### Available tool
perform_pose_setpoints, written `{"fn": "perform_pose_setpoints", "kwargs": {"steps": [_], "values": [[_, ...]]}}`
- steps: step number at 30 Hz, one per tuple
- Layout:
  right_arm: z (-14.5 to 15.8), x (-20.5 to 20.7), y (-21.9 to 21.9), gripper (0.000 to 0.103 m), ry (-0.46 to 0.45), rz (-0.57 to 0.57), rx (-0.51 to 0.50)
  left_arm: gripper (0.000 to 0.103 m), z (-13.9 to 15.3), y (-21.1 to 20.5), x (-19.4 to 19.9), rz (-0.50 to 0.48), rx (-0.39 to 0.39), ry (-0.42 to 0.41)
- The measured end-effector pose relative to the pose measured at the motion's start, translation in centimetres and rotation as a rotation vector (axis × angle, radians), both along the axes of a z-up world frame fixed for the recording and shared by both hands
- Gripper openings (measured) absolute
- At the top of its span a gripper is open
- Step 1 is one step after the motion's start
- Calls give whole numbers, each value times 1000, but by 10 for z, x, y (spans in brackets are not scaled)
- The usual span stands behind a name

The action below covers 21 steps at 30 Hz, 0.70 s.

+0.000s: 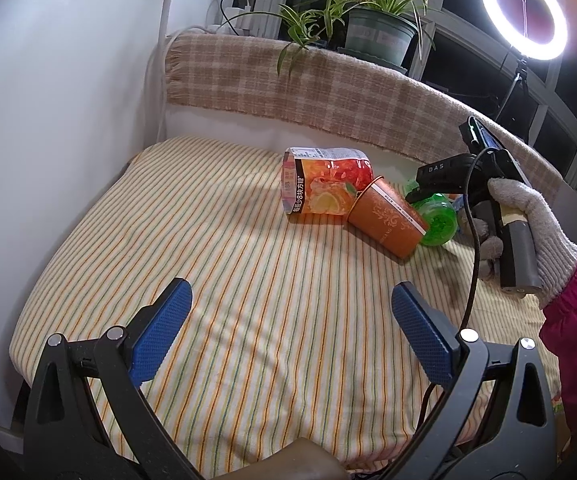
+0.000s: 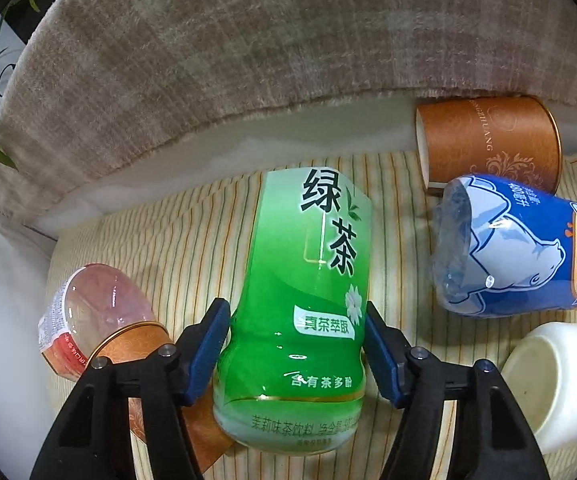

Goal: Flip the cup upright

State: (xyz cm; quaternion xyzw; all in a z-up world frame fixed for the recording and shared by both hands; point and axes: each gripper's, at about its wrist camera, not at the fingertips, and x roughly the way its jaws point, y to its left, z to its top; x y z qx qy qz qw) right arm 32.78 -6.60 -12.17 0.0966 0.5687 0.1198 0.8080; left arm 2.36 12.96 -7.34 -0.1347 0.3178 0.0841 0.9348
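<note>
A green tea cup [image 2: 304, 308] cut from a bottle lies on its side on the striped cloth [image 2: 192, 232]. My right gripper [image 2: 294, 350] has its blue pads [image 2: 210, 346] on both sides of the cup's waist, touching it. In the left wrist view the green cup [image 1: 438, 220] shows at the far right, partly hidden behind an orange paper cup [image 1: 388, 218] that lies on its side. My left gripper [image 1: 288, 330] is open and empty above the middle of the cloth, well short of the cups.
An orange-red drink cup [image 1: 322, 186] lies on its side beside the orange paper cup. By the right gripper lie a second orange paper cup [image 2: 488, 144], a blue Arctic Ocean cup [image 2: 520, 256] and a white cup [image 2: 560, 380]. A plaid-covered backrest [image 1: 328, 92] bounds the far side.
</note>
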Motion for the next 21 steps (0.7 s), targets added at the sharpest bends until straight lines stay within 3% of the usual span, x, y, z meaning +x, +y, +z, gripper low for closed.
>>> {"fn": "perform_pose_setpoints", "kwargs": {"steps": [21], "values": [[41,-46,-33,66,-89,34,70,102,18,-15,-23,-7,21,-31]]}}
